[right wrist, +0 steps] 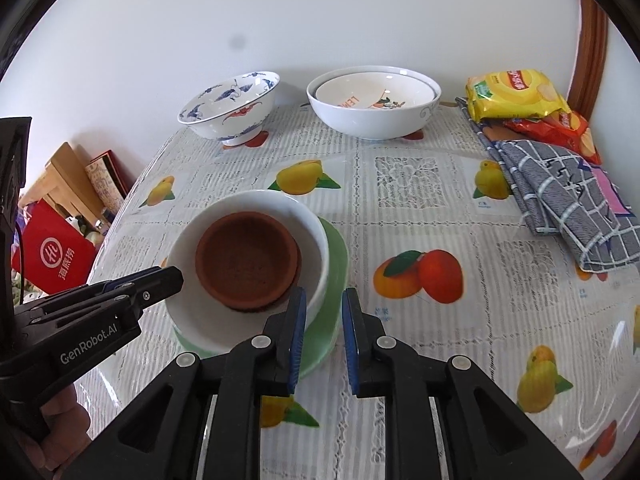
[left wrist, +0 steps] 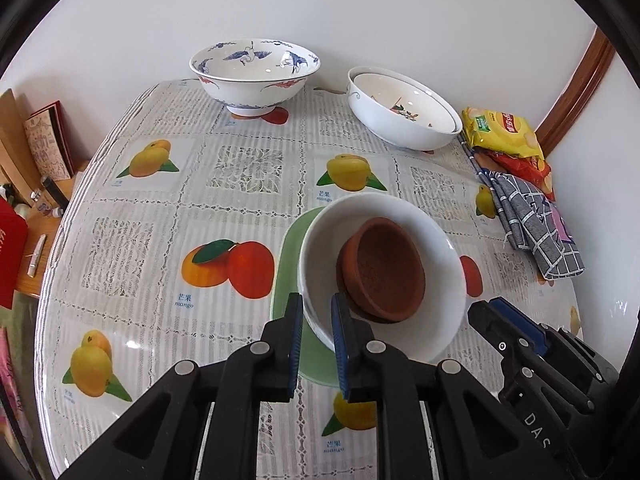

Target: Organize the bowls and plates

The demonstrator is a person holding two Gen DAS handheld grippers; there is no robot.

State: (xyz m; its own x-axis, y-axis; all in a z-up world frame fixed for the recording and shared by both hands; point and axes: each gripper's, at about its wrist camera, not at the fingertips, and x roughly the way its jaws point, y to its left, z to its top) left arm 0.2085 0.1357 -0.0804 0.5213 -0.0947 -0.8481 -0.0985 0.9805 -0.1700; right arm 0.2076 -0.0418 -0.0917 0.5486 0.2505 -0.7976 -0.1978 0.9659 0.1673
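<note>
bowls: 4 white (left wrist: 320, 248), 2 brown (left wrist: 384, 268) | plates: 1 green (left wrist: 286, 264)

A small brown clay dish (left wrist: 382, 270) sits tilted inside a plain white bowl (left wrist: 316, 252), and that bowl rests on a pale green plate (left wrist: 286, 256) near the front of the worktop. At the back stands an upright bowl painted with blue cranes (left wrist: 254, 76). Beside it, a white bowl (left wrist: 384, 124) holds a smaller patterned bowl (left wrist: 404, 100) nested inside.

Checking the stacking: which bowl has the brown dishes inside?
The plain white bowl on the green plate, nearest both grippers; the far bowls hold none.
</note>
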